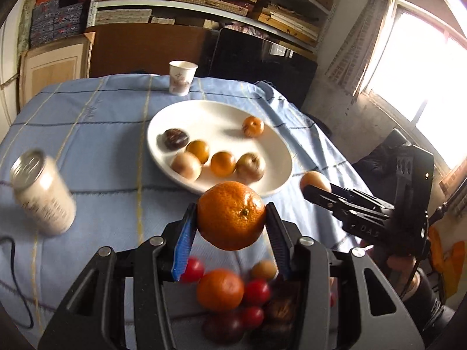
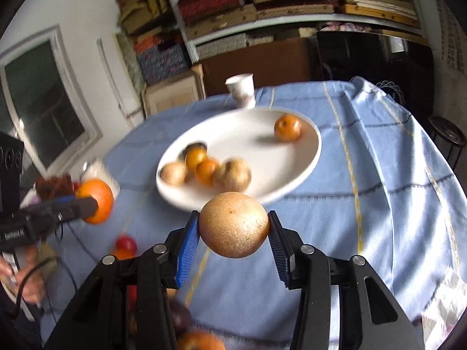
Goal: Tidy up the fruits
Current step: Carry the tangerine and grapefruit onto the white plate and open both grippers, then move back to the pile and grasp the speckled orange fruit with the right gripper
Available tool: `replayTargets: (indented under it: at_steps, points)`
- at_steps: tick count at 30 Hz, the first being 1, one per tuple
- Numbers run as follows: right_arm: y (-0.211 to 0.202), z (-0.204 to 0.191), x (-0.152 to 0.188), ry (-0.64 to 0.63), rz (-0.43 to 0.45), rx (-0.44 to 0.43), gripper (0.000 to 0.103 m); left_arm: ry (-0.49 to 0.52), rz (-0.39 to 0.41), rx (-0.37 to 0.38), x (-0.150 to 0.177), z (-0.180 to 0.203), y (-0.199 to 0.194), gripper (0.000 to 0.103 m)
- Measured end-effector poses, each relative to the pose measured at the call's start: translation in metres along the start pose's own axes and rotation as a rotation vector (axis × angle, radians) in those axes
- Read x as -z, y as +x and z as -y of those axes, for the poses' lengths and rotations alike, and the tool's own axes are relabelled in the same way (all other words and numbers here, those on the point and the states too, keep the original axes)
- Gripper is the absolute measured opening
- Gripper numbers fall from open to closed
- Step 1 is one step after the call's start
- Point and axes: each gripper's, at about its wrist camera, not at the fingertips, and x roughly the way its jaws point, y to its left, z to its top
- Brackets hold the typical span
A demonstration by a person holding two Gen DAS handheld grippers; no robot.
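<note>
The left gripper (image 1: 231, 218) is clamped on a mandarin orange (image 1: 231, 215), held clear above the blue tablecloth (image 1: 96, 151) at the lower centre of the left wrist view. The right gripper (image 2: 233, 227) pinches a golden-brown pear (image 2: 234, 224) the same way, lifted in front of the white plate (image 2: 303, 160); in the left view it shows at right of centre, just beside the plate's rim.

The plate, at centre frame in both views, already carries six fruits: a lone mandarin toward its far edge, and a loose cluster on the near side of two small oranges, two brownish pears and one dark fruit. So the sorting looks partly done.

Plenty is left. At the bottom of the left view, behind the fingers, lies a pile of loose fruit (image 1: 233, 300): another orange, several small red fruits, dark plums and one tan piece. A can (image 1: 42, 192) at the left and a paper cup (image 1: 181, 76) beyond the plate stand apart from the fruit. The two held pieces are not yet set down; the plate seems their likely place.
</note>
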Motion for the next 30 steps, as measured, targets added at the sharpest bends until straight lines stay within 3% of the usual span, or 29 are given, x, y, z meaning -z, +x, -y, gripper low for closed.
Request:
replayTargets:
  at_steps: [3,6,11,12,13,16,18,22,27,30]
  points:
    - [0.021,0.008,-0.019,0.021,0.02,0.03,0.047,0.007,-0.014,-0.02,-0.026,0.007,0.026,0.046]
    - [0.045,0.018,-0.028,0.053,-0.014,0.036,0.047,0.001,-0.081,-0.047,-0.046,0.008,0.062,0.046]
    - [0.067,0.023,-0.029,0.048,-0.066,0.048,0.052,-0.036,-0.17,-0.076,-0.056,0.001,0.096,0.046]
    - [0.065,0.024,-0.029,0.044,-0.061,0.046,0.056,-0.046,-0.178,-0.077,-0.056,0.0,0.099,0.049]
    - [0.061,0.023,-0.03,0.033,-0.051,0.035,0.062,-0.056,-0.181,-0.066,-0.055,-0.002,0.098,0.061]
    - [0.038,0.014,-0.031,-0.025,-0.018,0.023,0.062,-0.108,-0.141,-0.031,-0.051,-0.004,0.08,0.08]
    - [0.019,0.006,-0.031,-0.063,0.014,0.005,0.062,-0.099,-0.109,-0.025,-0.046,-0.002,0.062,0.083]
    - [-0.021,-0.016,-0.016,-0.163,0.073,-0.053,0.065,-0.043,0.004,-0.084,-0.019,0.004,0.01,0.095]
    - [-0.047,-0.029,0.023,-0.222,0.068,-0.082,0.065,0.003,0.165,-0.142,0.036,0.004,-0.039,0.098]
    - [-0.049,-0.035,0.039,-0.249,-0.011,-0.124,0.065,-0.013,0.146,-0.198,0.055,-0.001,-0.04,0.098]
